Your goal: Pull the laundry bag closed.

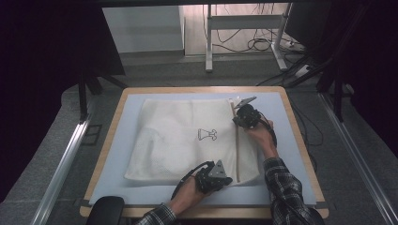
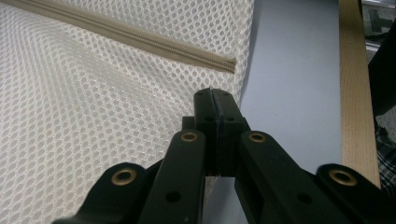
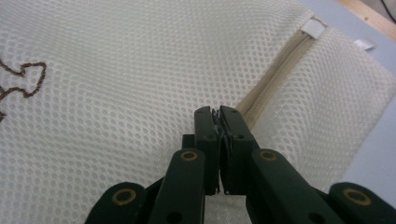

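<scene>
A white mesh laundry bag (image 1: 187, 138) lies flat across the blue mat (image 1: 291, 136) on the tabletop (image 1: 112, 122), its beige zipper (image 1: 236, 140) running along the side nearer the person's right. The left gripper (image 1: 213, 177) sits at the bag's near edge, by the zipper's closed end — its jaws are pressed together, and whether they pinch the bag's edge cannot be told. The right gripper (image 1: 245, 116) rests farther up the zipper, jaws closed on something small and dark at the zipper line — likely the pull. A small brown emblem (image 1: 207, 134) marks the bag's middle.
</scene>
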